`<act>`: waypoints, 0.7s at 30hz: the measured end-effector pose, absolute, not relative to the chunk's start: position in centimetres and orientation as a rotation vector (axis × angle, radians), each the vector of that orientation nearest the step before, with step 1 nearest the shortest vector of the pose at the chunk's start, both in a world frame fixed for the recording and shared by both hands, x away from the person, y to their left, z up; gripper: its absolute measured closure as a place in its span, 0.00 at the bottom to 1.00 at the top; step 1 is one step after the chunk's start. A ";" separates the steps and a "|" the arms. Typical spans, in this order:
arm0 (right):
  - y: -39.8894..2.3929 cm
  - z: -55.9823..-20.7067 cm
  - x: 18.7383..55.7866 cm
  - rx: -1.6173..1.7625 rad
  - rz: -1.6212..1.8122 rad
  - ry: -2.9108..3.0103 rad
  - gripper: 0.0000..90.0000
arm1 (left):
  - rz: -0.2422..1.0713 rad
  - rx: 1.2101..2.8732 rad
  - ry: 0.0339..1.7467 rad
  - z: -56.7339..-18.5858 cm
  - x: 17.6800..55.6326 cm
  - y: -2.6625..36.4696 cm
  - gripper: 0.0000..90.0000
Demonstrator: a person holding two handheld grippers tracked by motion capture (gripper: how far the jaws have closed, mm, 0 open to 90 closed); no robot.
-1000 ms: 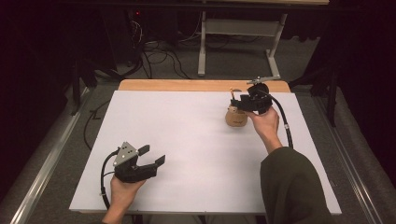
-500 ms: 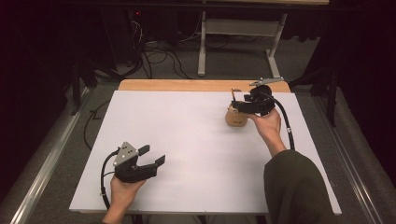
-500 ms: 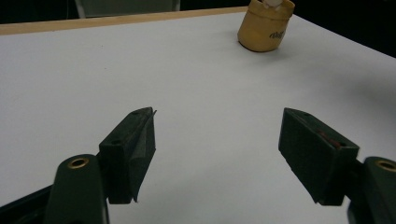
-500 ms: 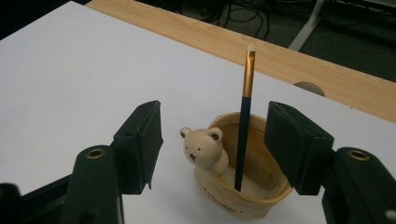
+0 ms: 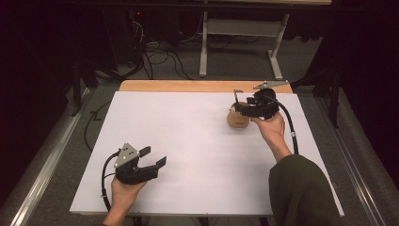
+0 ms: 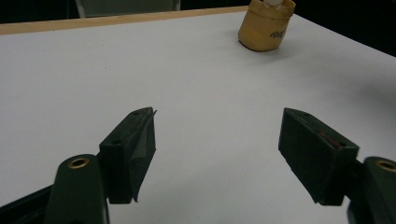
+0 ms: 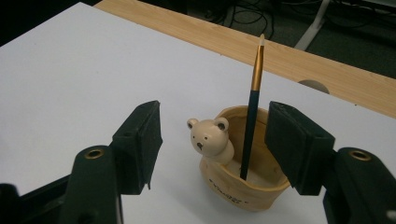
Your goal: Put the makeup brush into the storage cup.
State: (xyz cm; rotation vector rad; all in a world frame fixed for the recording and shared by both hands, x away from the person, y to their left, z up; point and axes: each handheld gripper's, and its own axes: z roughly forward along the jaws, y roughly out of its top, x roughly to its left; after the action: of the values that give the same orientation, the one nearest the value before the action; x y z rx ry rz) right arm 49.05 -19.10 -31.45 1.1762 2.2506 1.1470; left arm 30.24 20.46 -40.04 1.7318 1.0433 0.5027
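One thin, light brush (image 7: pixel 252 98) stands in the cup (image 7: pixel 243 189), best pinched mid-handle by the wide right tongs (image 7: pixel 219 144); left tongs (image 6: pixel 217 156) are held wide.

We look along the right gripper (image 7: pixel 212 140), whose two black jaws have just been opening and now stand apart, gripping nothing. Between and beyond them a tan cup (image 7: pixel 240 189) stands on the white desk (image 7: pixel 70 70), with a small bear figure (image 7: pixel 208 137) on its rim. A dark brush (image 7: pixel 251 123) with a gold ferrule stands nearly upright inside the cup, clear of both jaws.
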 end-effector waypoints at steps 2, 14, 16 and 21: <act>-19.2 -31.4 48.9 1.166 1.158 2.250 0.43 | 0.501 1.730 1.044 -40.0 30.2 20.5 0.31; -19.3 -30.9 47.6 1.126 1.146 2.262 0.43 | 0.500 1.730 1.047 -40.1 30.2 20.5 0.31; -19.4 -30.8 47.5 1.121 1.151 2.261 0.43 | 0.500 1.728 1.047 -40.1 30.3 20.5 0.31; -19.6 -30.7 47.2 1.124 1.159 2.261 0.43 | 0.500 1.731 1.048 -40.1 30.3 20.4 0.31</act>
State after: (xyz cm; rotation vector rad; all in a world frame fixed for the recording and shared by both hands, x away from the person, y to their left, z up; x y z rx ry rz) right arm 47.16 -19.55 -30.65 1.1236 2.2609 1.1589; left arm 30.32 20.44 -40.07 1.7307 1.0476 0.5003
